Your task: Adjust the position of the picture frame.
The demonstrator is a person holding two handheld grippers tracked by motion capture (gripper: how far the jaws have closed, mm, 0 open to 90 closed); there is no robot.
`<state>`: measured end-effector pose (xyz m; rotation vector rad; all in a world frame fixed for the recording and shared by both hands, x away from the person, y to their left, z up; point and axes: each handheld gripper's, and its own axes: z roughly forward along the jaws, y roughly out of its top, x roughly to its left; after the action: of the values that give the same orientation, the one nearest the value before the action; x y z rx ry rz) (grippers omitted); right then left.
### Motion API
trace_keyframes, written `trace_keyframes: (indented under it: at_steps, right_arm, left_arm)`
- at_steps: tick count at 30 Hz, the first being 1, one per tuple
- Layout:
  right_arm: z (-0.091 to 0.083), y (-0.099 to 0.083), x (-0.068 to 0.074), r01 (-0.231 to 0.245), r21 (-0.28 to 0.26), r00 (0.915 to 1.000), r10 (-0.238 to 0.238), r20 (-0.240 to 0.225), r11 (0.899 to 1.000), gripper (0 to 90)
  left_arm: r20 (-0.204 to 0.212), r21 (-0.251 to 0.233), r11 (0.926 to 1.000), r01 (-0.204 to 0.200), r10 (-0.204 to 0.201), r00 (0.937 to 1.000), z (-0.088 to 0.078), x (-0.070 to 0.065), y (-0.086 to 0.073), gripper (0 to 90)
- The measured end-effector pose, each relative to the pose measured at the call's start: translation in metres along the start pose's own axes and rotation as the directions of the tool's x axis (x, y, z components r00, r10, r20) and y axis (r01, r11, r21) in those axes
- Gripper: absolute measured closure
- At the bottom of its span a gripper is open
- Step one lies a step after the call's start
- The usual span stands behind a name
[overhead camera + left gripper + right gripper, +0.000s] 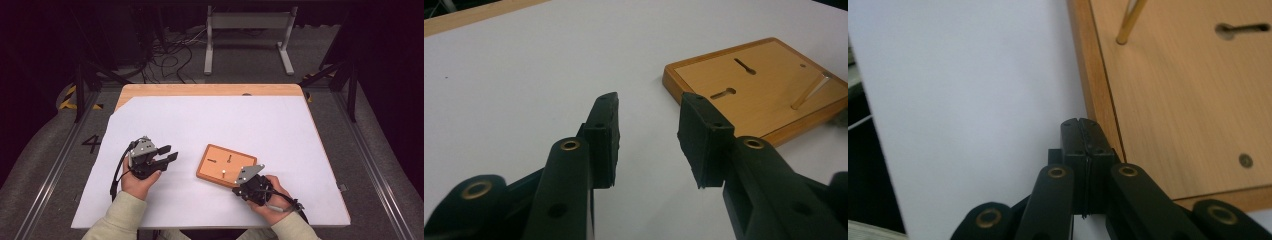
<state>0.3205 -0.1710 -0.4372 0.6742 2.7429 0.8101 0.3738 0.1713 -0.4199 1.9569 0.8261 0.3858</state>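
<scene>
A flat wooden board (pixel 226 165) with two keyhole slots and a thin upright peg (pixel 223 173) lies on the white table top, right of centre and near the front. My left gripper (pixel 170 153) hovers to the board's left, pointing toward it. Its jaws (pixel 649 135) are open with nothing between them, and the board (pixel 764 95) and peg (pixel 809 90) lie ahead to the right. My right gripper (pixel 236 188) is at the board's near right corner. It (pixel 1081 122) is shut with its pads together, right at the edge of the board (pixel 1188 100), with the peg (pixel 1130 20) farther ahead.
A white sheet (pixel 200 125) covers the table, with a bare wooden strip (pixel 210 90) along the back. The table's front edge runs just below my hands. A grey metal frame (pixel 247 35) and cables (pixel 170 55) sit on the floor beyond the table.
</scene>
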Motion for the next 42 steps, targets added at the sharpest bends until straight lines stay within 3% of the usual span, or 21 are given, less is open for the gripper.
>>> trace_keyframes:
  at_steps: [4,11,23,26,28,31,33,36,37,38,39,42]
  right_arm:
    - [-0.003,-0.004,-0.006,-0.021,0.003,0.9997,0.021,0.014,1.000,90.0]
    - [-0.006,-0.015,-0.022,-0.066,0.004,0.9940,0.065,0.088,0.998,90.0]
    - [-0.008,-0.022,-0.032,-0.119,-0.028,0.9835,0.122,0.134,0.993,90.0]
    - [-0.008,-0.022,-0.032,-0.116,-0.027,0.9843,0.119,0.130,0.993,90.0]
    - [-0.011,-0.021,-0.033,-0.106,-0.031,0.9902,0.108,0.088,0.994,90.0]
    - [-0.023,-0.019,-0.035,-0.095,-0.074,0.9929,0.100,0.064,0.993,90.0]
    - [-0.036,-0.017,-0.038,-0.089,-0.123,0.9928,0.098,0.068,0.988,85.2]
    - [-0.055,-0.015,-0.045,-0.097,-0.214,0.9904,0.116,0.076,0.972,77.3]
    - [-0.066,-0.015,-0.050,-0.102,-0.275,0.9881,0.130,0.083,0.956,74.6]
    - [-0.066,-0.015,-0.050,-0.102,-0.275,0.9881,0.130,0.083,0.956,74.6]
    - [-0.075,-0.016,-0.056,-0.125,-0.327,0.9848,0.157,0.073,0.937,72.3]
    - [-0.085,-0.020,-0.064,-0.151,-0.375,0.9793,0.190,0.069,0.915,68.5]
  left_arm:
    - [0.006,-0.001,1.0000,-0.001,0.001,1.0000,0.001,-0.001,0.000,60.7]
    - [0.007,0.002,1.0000,-0.002,0.002,1.0000,0.001,-0.001,0.000,60.3]
    - [0.008,0.007,1.0000,-0.002,0.002,1.0000,0.002,-0.002,0.000,59.9]
    - [0.010,0.008,1.0000,-0.004,0.004,0.9999,0.002,-0.001,0.000,59.5]
    - [0.013,0.009,1.0000,-0.003,0.003,0.9999,0.002,-0.001,0.000,59.0]
    - [0.012,0.007,1.0000,0.001,-0.001,0.9999,0.001,-0.001,0.001,56.3]
    - [0.013,0.008,1.0000,0.000,0.000,0.9999,0.001,-0.002,0.002,53.5]
    - [0.004,0.008,0.9996,-0.027,0.027,0.9996,-0.003,-0.006,0.007,49.2]
    - [0.000,0.005,0.9994,-0.036,0.036,0.9994,-0.006,-0.008,0.009,47.6]
    - [0.000,0.005,0.9994,-0.036,0.036,0.9994,-0.006,-0.008,0.009,47.0]
    - [0.000,0.002,0.9991,-0.042,0.042,0.9991,-0.008,-0.010,0.012,46.3]
    - [-0.004,-0.001,0.9989,-0.046,0.046,0.9989,-0.010,-0.010,0.014,44.7]
